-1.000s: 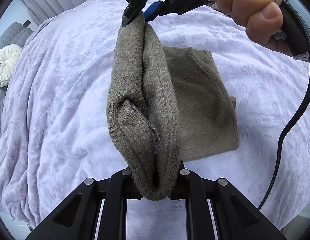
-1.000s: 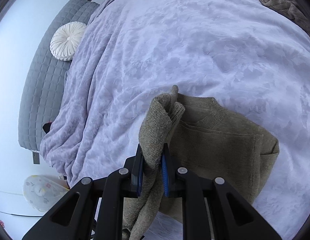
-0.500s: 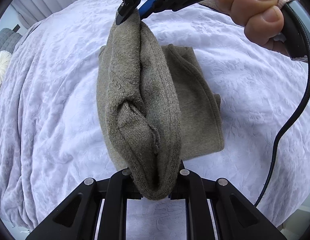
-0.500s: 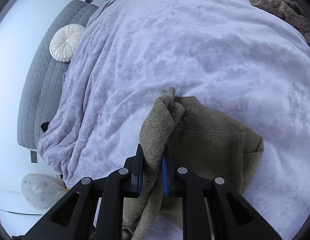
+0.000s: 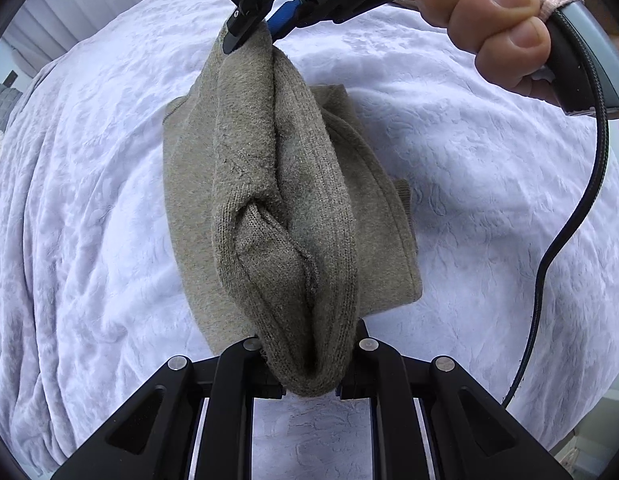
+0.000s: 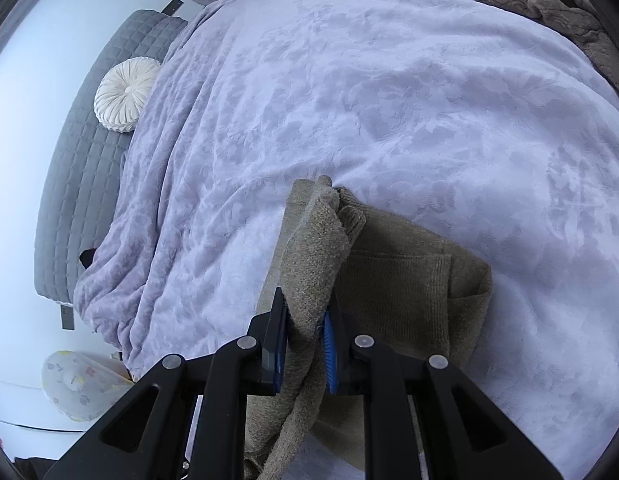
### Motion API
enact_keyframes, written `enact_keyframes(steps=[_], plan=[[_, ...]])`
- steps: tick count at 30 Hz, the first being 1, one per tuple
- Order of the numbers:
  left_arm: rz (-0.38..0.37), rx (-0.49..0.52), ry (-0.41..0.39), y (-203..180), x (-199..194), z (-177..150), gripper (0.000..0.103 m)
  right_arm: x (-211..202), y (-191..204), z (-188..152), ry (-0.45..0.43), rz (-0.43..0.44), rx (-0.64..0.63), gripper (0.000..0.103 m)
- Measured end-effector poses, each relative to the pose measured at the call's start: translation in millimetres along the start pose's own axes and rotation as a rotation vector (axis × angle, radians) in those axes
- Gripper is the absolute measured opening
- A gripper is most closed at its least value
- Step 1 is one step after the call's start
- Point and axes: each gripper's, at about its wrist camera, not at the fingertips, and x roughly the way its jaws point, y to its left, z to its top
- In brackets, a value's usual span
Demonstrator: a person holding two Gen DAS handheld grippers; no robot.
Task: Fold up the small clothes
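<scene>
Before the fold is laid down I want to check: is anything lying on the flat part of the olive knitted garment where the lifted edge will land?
Nothing visible does. The flat part of the olive knitted garment is bare, and only the white textured bedspread surrounds it.

Left gripper (image 5: 309,376) pointing steeply down, jaws clamped. Right gripper (image 6: 305,344) tilted down, clamped too, gripped by right hand (image 5: 481,20).

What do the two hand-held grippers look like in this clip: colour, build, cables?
Both are matte black, with angular cut-out linkage arms joined by round silver pins and blue pads inside the fingers. The right hand-held gripper has a grey handle, a black cable and a pinkish cord. The left hand-held gripper matches it. No sleeves show.
</scene>
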Motion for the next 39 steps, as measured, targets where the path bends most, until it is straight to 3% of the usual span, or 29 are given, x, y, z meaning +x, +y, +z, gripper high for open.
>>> enact_keyframes(steps=[21, 34, 39], plan=[[0.051, 0.157, 0.100, -53, 62, 6, 0.016, 20, -75, -28, -0.025, 0.002, 0.063, 0.017], [0.030, 0.175, 0.145, -59, 84, 8, 0.016, 39, -105, -34, -0.017, -0.030, 0.103, 0.017], [-0.011, 0.143, 0.155, -47, 80, 7, 0.021, 38, -113, -36, -0.006, -0.028, 0.153, 0.026]])
